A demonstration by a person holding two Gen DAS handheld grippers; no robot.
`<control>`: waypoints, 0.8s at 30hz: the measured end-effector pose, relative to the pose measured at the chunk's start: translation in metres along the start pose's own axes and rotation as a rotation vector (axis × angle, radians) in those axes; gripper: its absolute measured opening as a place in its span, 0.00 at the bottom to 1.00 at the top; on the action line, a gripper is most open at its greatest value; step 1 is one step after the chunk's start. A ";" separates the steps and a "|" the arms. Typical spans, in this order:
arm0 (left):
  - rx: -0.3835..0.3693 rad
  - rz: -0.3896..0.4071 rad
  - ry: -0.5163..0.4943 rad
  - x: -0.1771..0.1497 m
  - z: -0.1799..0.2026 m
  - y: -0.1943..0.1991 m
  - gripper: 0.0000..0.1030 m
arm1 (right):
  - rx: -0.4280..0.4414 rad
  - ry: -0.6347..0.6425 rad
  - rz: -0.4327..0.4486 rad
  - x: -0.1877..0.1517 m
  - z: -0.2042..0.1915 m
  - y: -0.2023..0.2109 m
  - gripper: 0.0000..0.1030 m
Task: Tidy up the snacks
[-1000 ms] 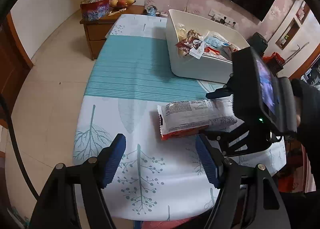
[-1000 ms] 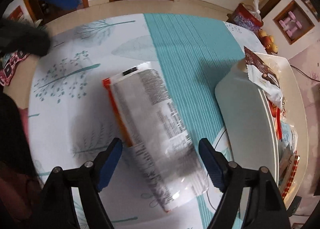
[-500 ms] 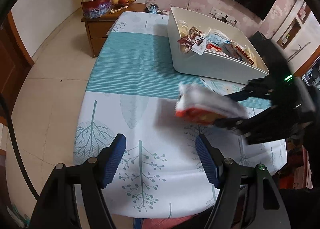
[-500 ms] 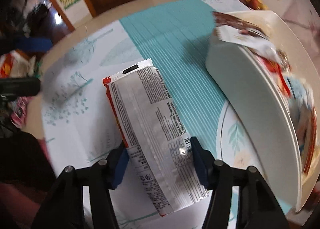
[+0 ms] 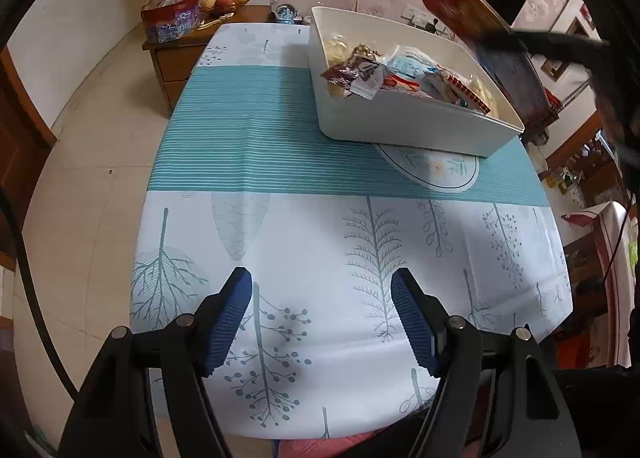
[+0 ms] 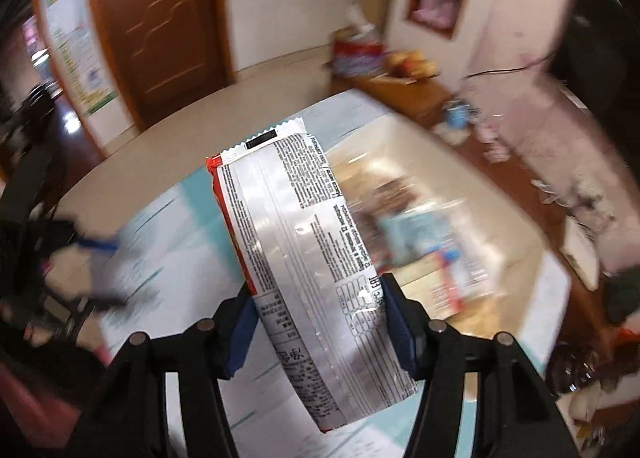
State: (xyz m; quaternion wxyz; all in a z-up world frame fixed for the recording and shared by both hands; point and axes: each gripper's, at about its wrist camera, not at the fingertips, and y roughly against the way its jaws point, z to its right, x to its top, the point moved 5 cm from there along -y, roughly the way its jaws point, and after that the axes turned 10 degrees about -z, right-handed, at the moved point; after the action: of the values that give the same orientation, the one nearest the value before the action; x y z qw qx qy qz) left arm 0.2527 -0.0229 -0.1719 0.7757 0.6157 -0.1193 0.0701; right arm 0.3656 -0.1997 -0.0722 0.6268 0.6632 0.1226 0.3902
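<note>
We see the right gripper (image 6: 318,322) pinching a long snack packet (image 6: 304,242) across its lower half, both blue pads pressed against the silvery printed wrapper with its red edge. The packet is lifted clear of the counter (image 5: 304,234) and stands out ahead of the gripper, its crimped far end up. Behind it the scene is smeared with motion blur, but we can make out the white bin (image 6: 408,145) just beyond and to the right of the packet.

In the left wrist view the same packet (image 5: 452,3) shows its red face high at the far right, in the air above the far side of the white bin (image 5: 404,123); the right gripper is only a dark blur there. The bin sits on the far right of the counter, on the teal striped band of the cloth, and it holds a jumble of wrapped snacks (image 5: 400,73). A round mat (image 5: 436,169) pokes out from under its near wall.

The left gripper (image 5: 320,316) hangs over the near, tree-printed part of the cloth with its pads spread and nothing between them.
</note>
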 end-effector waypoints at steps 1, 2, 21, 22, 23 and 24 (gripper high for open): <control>-0.005 -0.003 -0.006 0.000 0.002 -0.001 0.69 | -0.022 -0.030 0.001 0.006 0.009 -0.001 0.57; -0.009 -0.003 -0.009 0.000 0.003 -0.001 0.69 | -0.056 -0.077 -0.002 0.012 0.021 -0.004 0.57; 0.005 0.080 -0.032 -0.001 0.029 0.013 0.69 | -0.130 -0.485 0.053 -0.016 0.084 -0.036 0.85; 0.005 0.085 -0.031 -0.003 0.032 0.014 0.69 | -0.120 -0.494 0.060 -0.024 0.079 -0.033 0.87; -0.002 0.086 -0.031 -0.005 0.035 0.016 0.69 | -0.107 -0.509 0.068 -0.034 0.074 -0.030 0.87; -0.006 0.091 -0.028 -0.006 0.037 0.017 0.69 | -0.092 -0.529 0.080 -0.045 0.067 -0.027 0.87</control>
State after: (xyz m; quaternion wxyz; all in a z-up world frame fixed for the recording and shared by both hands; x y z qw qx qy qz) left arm 0.2391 -0.0547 -0.1496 0.7717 0.6084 -0.1581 0.0964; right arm 0.3899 -0.2735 -0.1074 0.6506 0.7173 -0.0893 0.2329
